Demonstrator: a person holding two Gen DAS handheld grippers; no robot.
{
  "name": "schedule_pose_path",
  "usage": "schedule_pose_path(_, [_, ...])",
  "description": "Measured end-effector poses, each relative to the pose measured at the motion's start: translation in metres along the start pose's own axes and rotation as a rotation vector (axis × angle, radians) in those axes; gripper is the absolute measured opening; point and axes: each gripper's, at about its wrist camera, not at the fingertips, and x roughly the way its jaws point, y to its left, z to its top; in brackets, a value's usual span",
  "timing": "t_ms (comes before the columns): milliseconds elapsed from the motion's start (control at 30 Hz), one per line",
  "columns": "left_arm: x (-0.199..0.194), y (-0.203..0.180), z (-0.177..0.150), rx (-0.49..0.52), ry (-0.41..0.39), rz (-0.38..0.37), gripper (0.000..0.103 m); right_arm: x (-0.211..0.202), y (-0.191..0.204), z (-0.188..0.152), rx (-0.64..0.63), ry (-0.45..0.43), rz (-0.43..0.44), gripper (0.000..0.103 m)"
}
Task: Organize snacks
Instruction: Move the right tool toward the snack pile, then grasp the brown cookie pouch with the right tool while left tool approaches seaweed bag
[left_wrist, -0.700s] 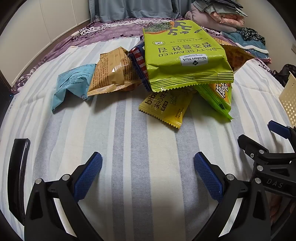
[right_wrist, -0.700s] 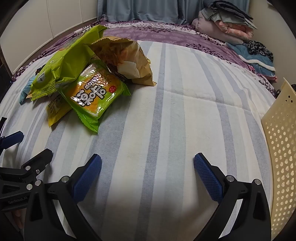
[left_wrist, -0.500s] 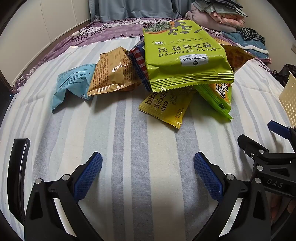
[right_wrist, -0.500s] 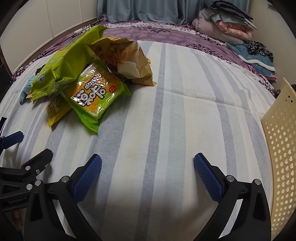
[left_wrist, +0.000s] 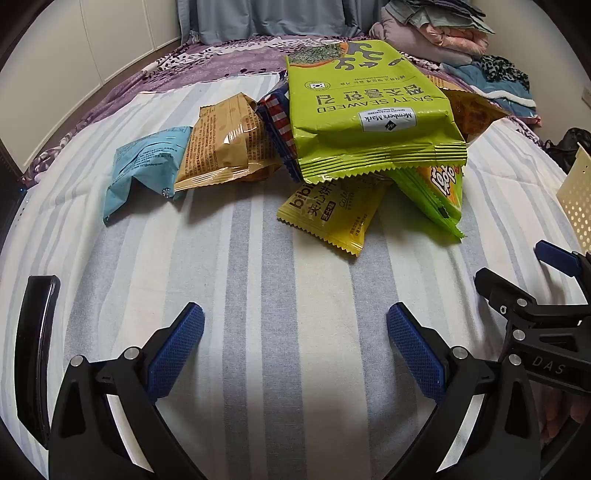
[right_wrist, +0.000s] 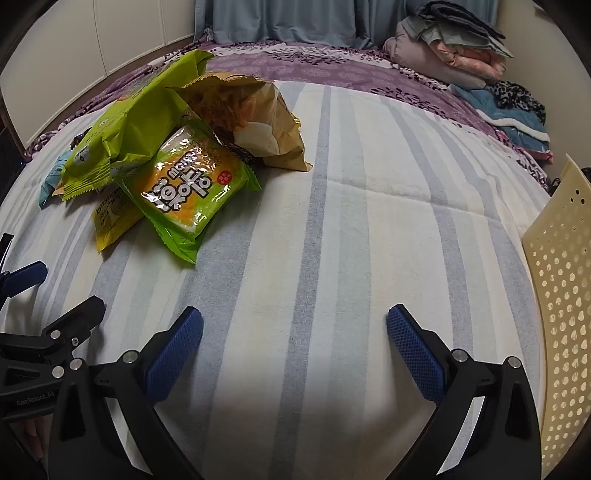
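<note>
A pile of snack bags lies on the striped bed. In the left wrist view a big green seaweed bag (left_wrist: 369, 118) tops it, with a tan bag (left_wrist: 225, 144), a light blue bag (left_wrist: 147, 166), a yellow biscuit bag (left_wrist: 328, 214) and a green-orange bag (left_wrist: 439, 192). In the right wrist view the green-orange bag (right_wrist: 192, 192) lies in front of a brown chip bag (right_wrist: 258, 122) and the seaweed bag (right_wrist: 136, 122). My left gripper (left_wrist: 295, 343) is open and empty, short of the pile. My right gripper (right_wrist: 295, 343) is open and empty over bare sheet, right of the pile.
A cream perforated basket (right_wrist: 561, 280) stands at the right edge of the bed, also in the left wrist view (left_wrist: 576, 195). Folded clothes (right_wrist: 458, 48) are piled at the far right. A purple floral blanket (right_wrist: 332, 66) covers the far end. White wardrobe doors (left_wrist: 74, 55) stand left.
</note>
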Motion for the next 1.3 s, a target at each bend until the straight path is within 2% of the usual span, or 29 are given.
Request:
schedule_pose_path(300, [0.0,0.0,0.001,0.004,0.0,-0.002,0.101,0.001,0.001,-0.001,0.0,-0.001,0.001,0.098])
schedule_pose_path(433, [-0.007,0.006,0.002,-0.005,0.012,-0.028,0.101,0.0,-0.002,-0.001,-0.001,-0.006,0.009,0.098])
schedule_pose_path(533, [-0.013,0.02,0.008,-0.034,0.001,-0.044,0.101,-0.005,-0.004,0.001,0.003,-0.003,0.024,0.098])
schedule_pose_path(767, [-0.034,0.023,0.021,-0.02,-0.043,-0.015,0.101,-0.021,0.002,0.001,0.004,-0.029,0.068,0.098])
schedule_pose_path(933, [-0.047,0.028,0.031,-0.032,-0.072,-0.01,0.101,-0.039,0.001,0.015,0.004,-0.09,0.103,0.098])
schedule_pose_path(1067, [-0.051,0.033,0.039,-0.043,-0.082,-0.009,0.101,-0.042,-0.004,0.033,0.036,-0.106,0.138,0.098])
schedule_pose_path(1300, [-0.054,0.034,0.056,-0.046,-0.1,-0.006,0.101,-0.041,-0.007,0.059,0.049,-0.137,0.136,0.098])
